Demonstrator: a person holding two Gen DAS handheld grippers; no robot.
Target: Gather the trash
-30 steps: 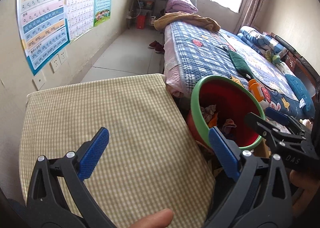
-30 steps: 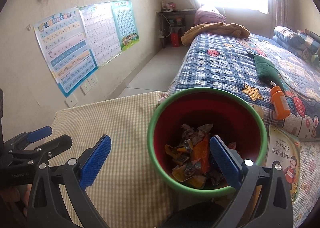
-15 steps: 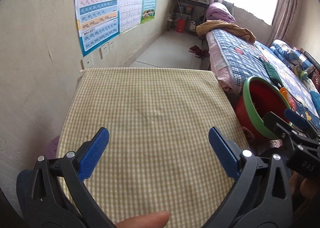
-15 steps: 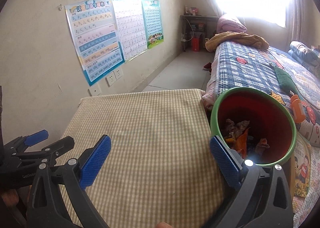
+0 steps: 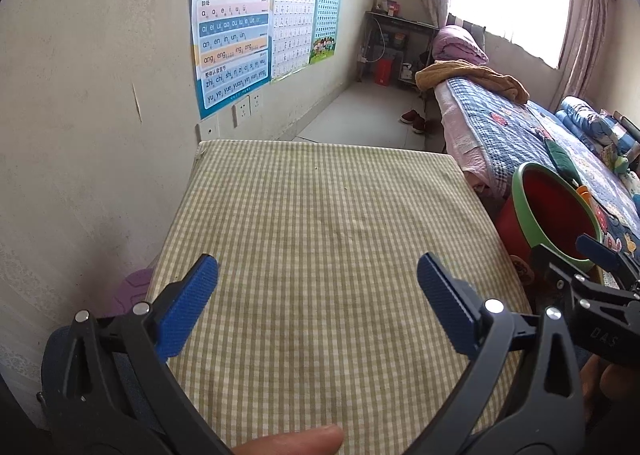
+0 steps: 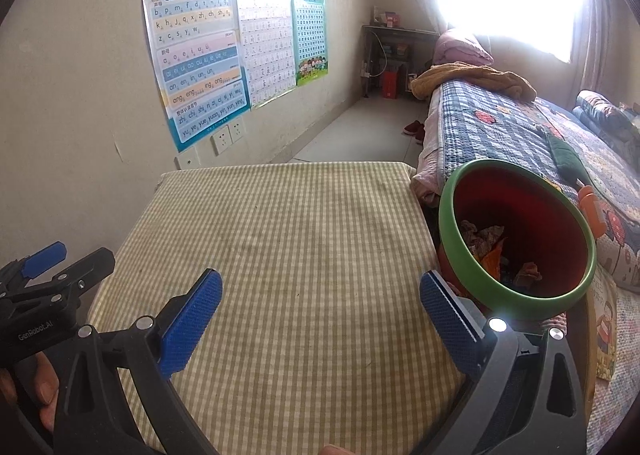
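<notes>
Checked tablecloth (image 5: 328, 255) under both wide, empty claws: left claw (image 5: 318, 295), right claw (image 6: 320, 311); trash bin (image 6: 516, 235) just right.

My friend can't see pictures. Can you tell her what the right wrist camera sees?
An open gripper hangs over a bare checked tablecloth. Right of the table stands a red bin with a green rim and crumpled wrappers inside. A bed lies behind, with posters on the wall.

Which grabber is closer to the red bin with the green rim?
Right. The right gripper hangs open just beside the red bin with the green rim. The left gripper, also open, is farther away over the checked tablecloth.
</notes>
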